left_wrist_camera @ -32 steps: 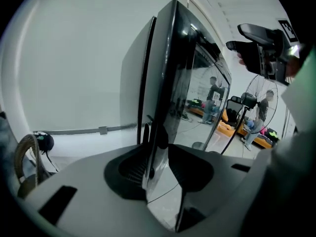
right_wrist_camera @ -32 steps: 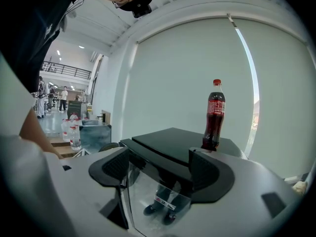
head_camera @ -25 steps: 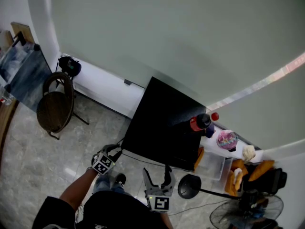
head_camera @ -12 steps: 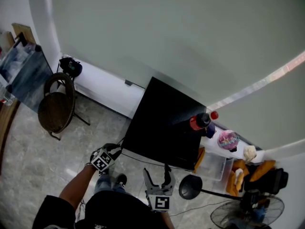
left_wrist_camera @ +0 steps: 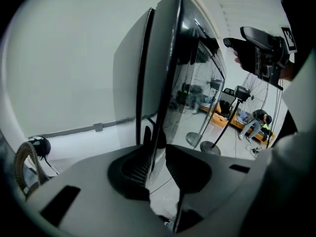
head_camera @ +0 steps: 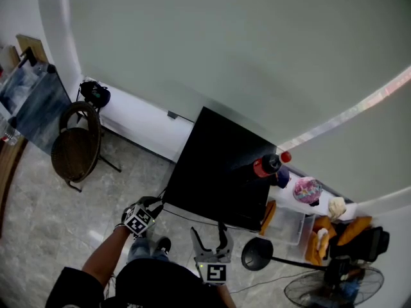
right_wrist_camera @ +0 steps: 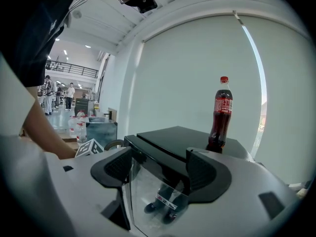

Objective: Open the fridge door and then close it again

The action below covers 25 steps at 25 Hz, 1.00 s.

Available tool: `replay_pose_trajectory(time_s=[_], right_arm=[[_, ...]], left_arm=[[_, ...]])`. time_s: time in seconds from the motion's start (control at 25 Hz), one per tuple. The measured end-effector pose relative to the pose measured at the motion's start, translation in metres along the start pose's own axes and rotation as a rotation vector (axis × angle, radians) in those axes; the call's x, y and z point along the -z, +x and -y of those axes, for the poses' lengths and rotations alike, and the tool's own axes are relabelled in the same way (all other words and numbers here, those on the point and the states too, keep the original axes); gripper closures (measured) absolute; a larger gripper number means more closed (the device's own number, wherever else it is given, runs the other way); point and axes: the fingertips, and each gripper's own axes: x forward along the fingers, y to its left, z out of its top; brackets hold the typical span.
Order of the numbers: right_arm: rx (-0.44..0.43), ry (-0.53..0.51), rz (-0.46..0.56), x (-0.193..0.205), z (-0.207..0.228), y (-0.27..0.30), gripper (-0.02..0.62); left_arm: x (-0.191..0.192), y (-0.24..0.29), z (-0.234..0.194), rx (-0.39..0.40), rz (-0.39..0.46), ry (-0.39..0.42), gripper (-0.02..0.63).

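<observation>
Head view, looking steeply down: shows a black fridge (head_camera: 221,165) at centre frame against a pale wall, with a cola bottle (head_camera: 266,165) upright on its top, toward the right. Places the left tongs (head_camera: 153,204) at the fridge's lower-left corner, touching it. Places the right tongs (head_camera: 209,233) just below the fridge's lower edge, near but apart.

Left gripper view: shows the fridge door (left_wrist_camera: 190,83) as a tall glass panel across centre frame, long axis upright, free edge dropping straight into the left tongs (left_wrist_camera: 157,152). Drawn in narrow, pinching that edge as far as can be judged. Cannot tell whether the door is shut or barely cracked.

Right gripper view: shows the right tongs (right_wrist_camera: 158,167) spread wide, holding nothing, aimed at the fridge's top front corner beyond.

Key relation, as a judgement: door edge inside the left tongs, so left hand nearer. Probably calls for a pull toward the lower left of the head view, swinging about hinges on the opposite side, not visible here.
</observation>
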Motion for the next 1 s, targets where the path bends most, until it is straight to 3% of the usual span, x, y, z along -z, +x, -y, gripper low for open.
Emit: replay_pose_trajectory(time_s=[0.64,0.8,1.0], right_arm=[[-0.014,-0.018,-0.021,0.008,0.002,0.001,0.252],[-0.016,-0.009,-0.014,0.01,0.004,0.001,0.252],[-0.041,-0.031,-0.02,0.015,-0.004,-0.003,0.255]], left_arm=[[0.0,-0.005,0.001,-0.018,-0.033,0.001,0.514],[0.019,-0.02,0.024,0.028,-0.045,0.02,0.52],[0.036,-0.038,0.049,0.016,-0.042,0.012,0.526]])
